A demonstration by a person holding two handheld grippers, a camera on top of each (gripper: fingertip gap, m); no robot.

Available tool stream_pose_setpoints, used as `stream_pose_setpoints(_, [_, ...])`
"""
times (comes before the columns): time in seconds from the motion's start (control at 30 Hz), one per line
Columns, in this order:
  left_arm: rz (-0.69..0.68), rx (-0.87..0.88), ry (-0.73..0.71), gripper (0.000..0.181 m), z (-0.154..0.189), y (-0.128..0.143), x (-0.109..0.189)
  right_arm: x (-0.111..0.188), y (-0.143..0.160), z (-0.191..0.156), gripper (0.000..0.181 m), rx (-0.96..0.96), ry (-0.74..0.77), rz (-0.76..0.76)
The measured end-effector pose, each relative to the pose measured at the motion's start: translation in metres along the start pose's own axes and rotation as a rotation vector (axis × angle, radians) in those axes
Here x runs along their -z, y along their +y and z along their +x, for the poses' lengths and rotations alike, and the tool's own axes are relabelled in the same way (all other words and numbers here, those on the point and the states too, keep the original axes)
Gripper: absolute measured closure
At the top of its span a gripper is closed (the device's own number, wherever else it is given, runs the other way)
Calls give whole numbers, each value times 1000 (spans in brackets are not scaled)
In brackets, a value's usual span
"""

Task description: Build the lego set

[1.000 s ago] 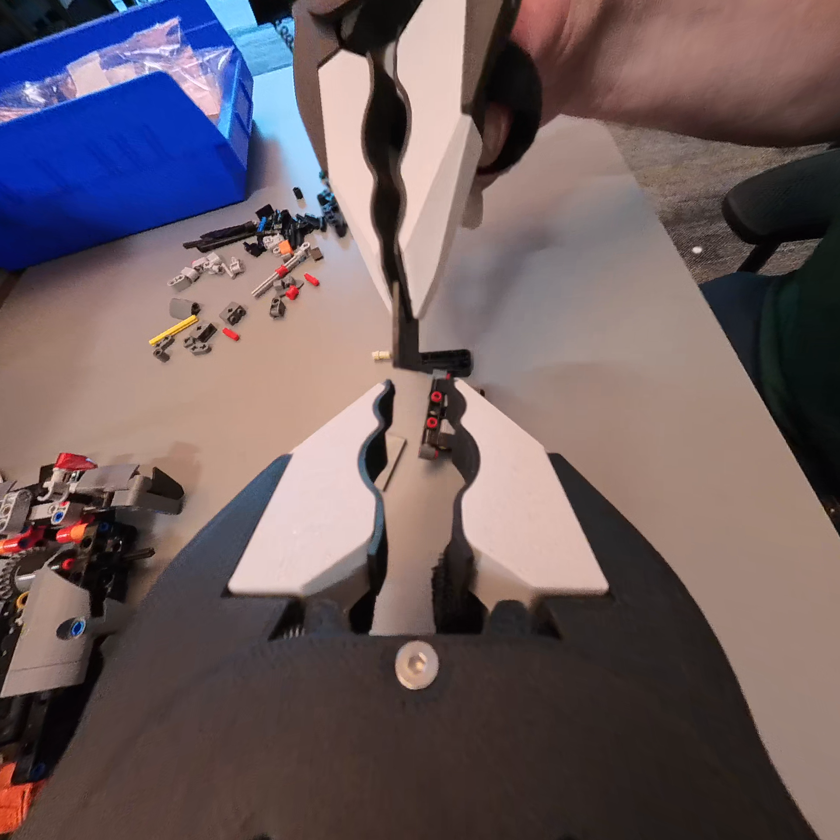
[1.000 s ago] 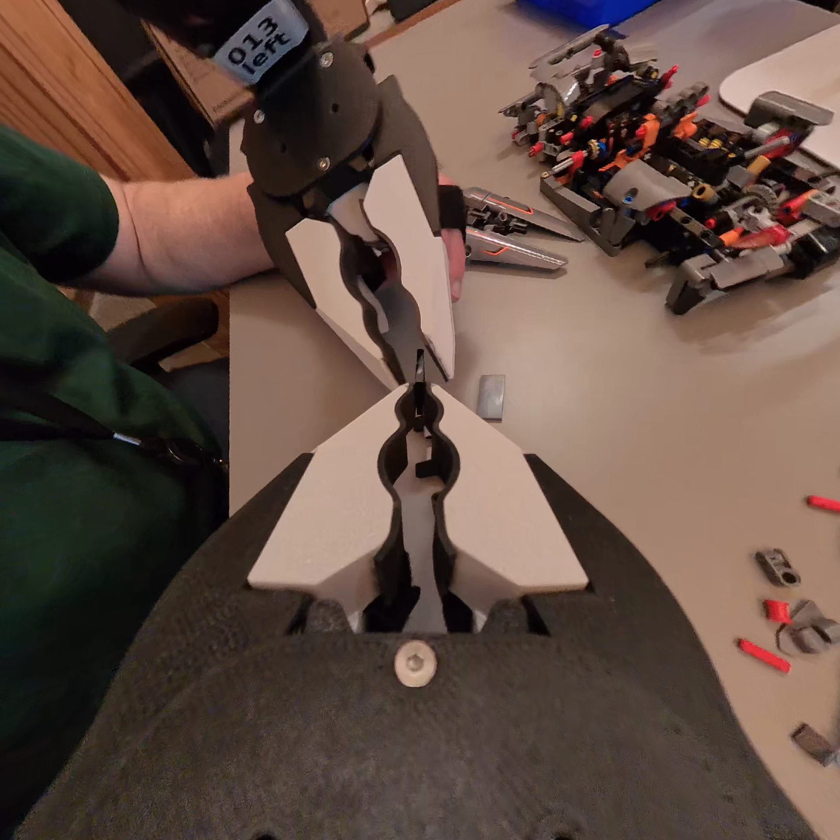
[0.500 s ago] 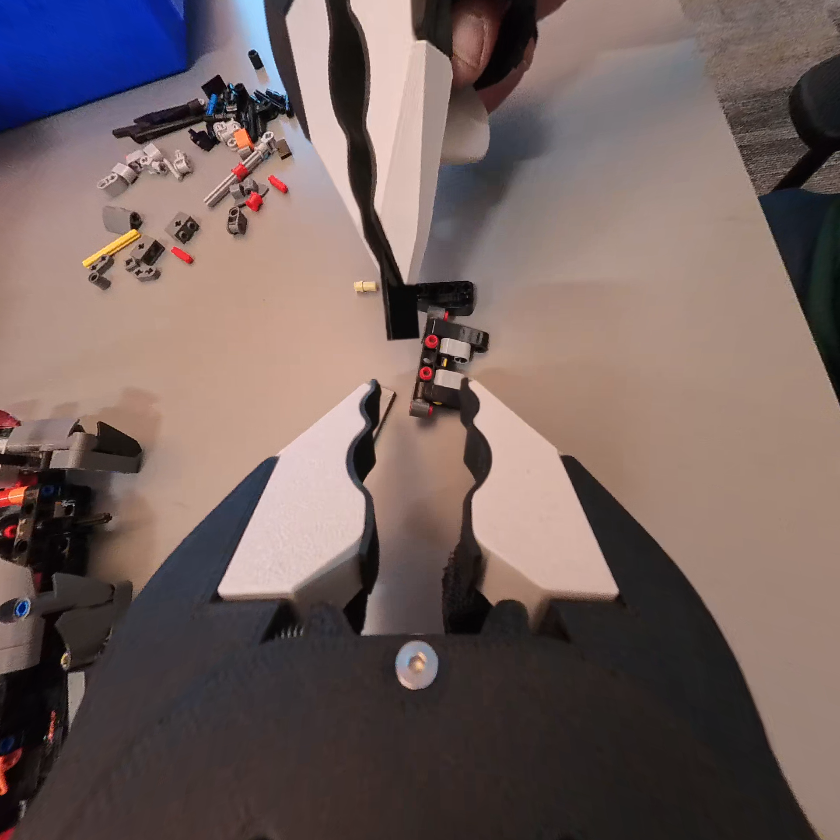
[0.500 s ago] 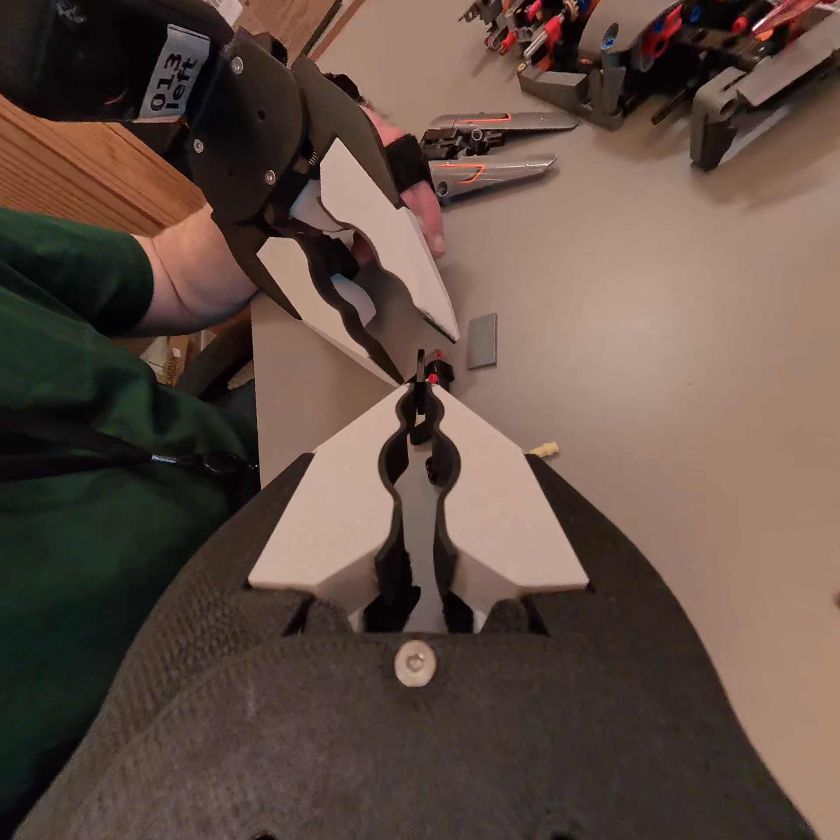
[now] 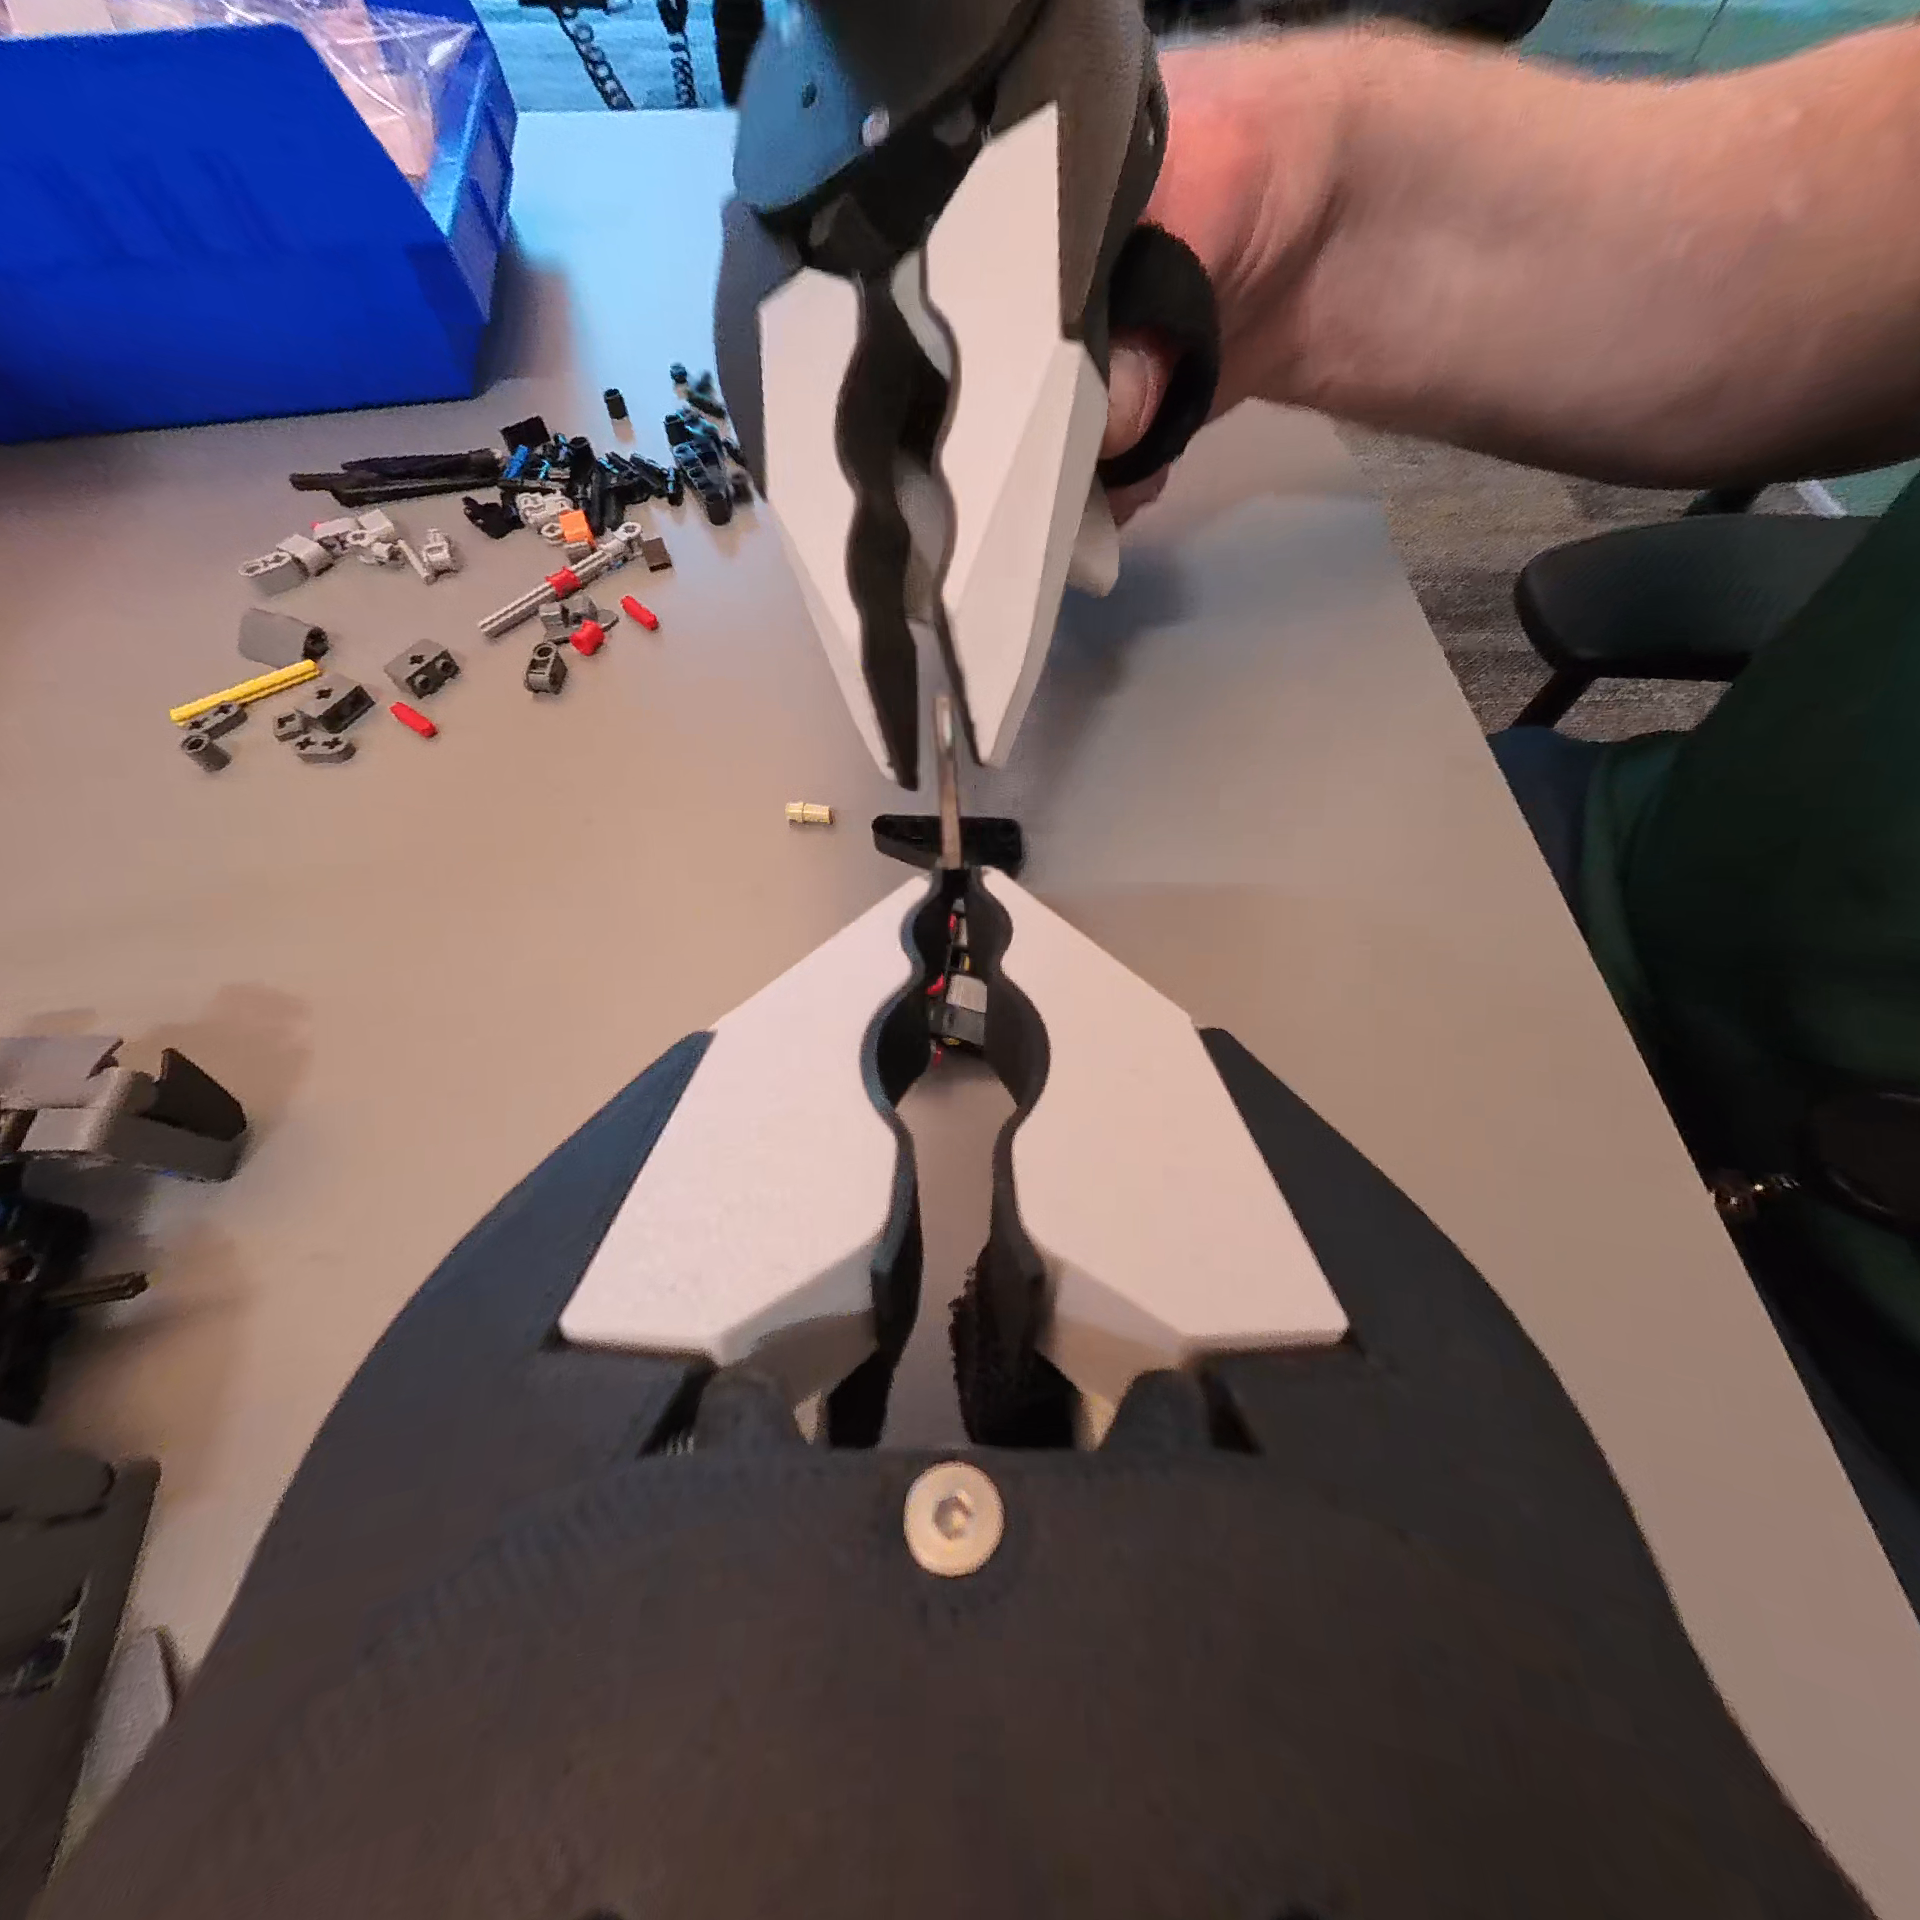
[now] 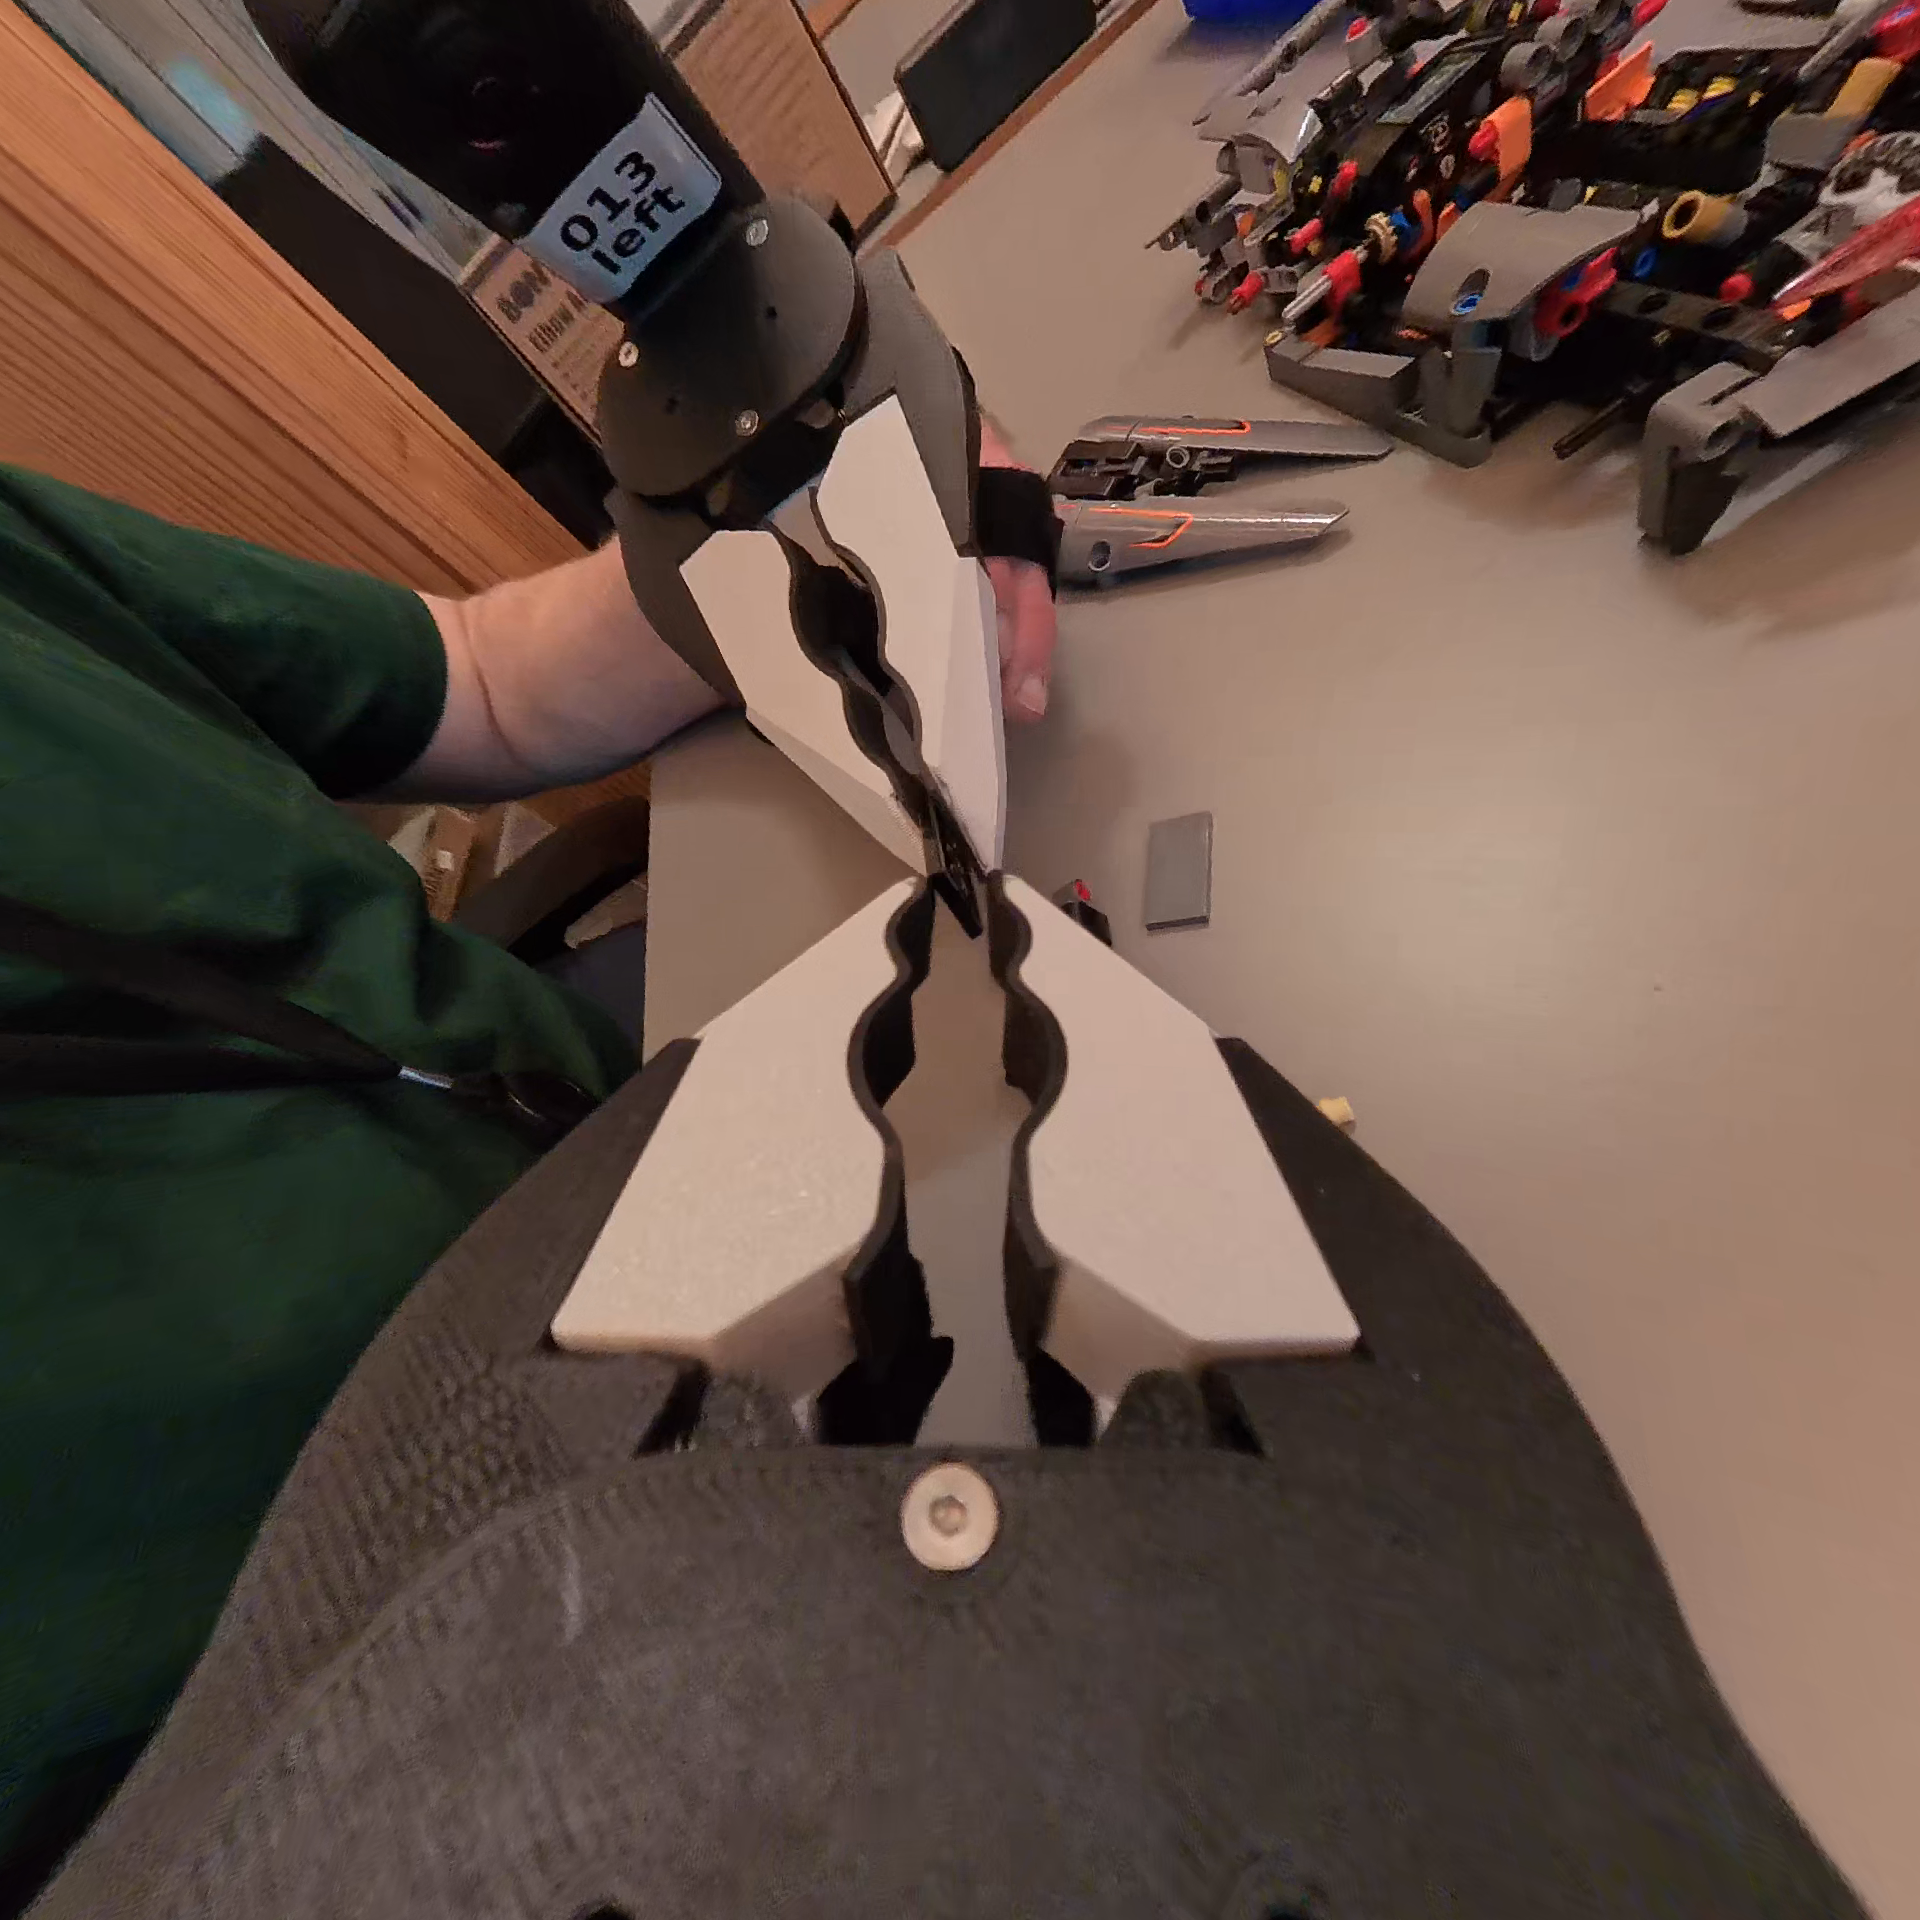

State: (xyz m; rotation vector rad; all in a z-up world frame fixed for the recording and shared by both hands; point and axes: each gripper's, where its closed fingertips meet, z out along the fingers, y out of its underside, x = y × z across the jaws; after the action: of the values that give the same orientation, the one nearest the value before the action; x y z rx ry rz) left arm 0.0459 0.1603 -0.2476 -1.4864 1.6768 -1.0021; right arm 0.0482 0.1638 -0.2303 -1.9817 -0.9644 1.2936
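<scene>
Left gripper (image 5: 954, 883) clamps small black assembly (image 5: 961, 1013); right gripper (image 6: 956, 894), slightly parted, meets its protruding end (image 6: 958, 904) tip-to-tip.

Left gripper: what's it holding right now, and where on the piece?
A small black-and-grey lego subassembly with red pins, clamped by its sides near the tips of the left gripper.

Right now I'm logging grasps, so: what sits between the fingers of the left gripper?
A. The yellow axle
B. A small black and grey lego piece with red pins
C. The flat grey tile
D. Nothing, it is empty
B: in the left wrist view the left gripper is closed around a small black and grey lego piece with red pins showing.
</scene>
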Motion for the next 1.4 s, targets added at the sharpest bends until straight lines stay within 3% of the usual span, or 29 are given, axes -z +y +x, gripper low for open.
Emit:
stream_pose_setpoints(0.2, [-71, -57, 13, 181, 7, 6, -2, -5, 5, -3, 170, 200, 110, -165])
stream_pose_setpoints(0.37, [-112, -44, 11, 181, 5, 14, -2, -12, 11, -2, 180, 277, 134, -271])
stream_pose_setpoints(0.53, [-159, -97, -107, 168, -10, 18, -2, -11, 11, 11, 181, 110, 102, -220])
stream_pose_setpoints(0.67, [-235, -101, -107, 160, -9, 33, -6, -11, 20, 16, 181, -33, 38, -197])
stream_pose_setpoints(1.4, [-227, -82, -82, 168, -9, 37, -14, -19, 32, 33, 178, -236, 10, -148])
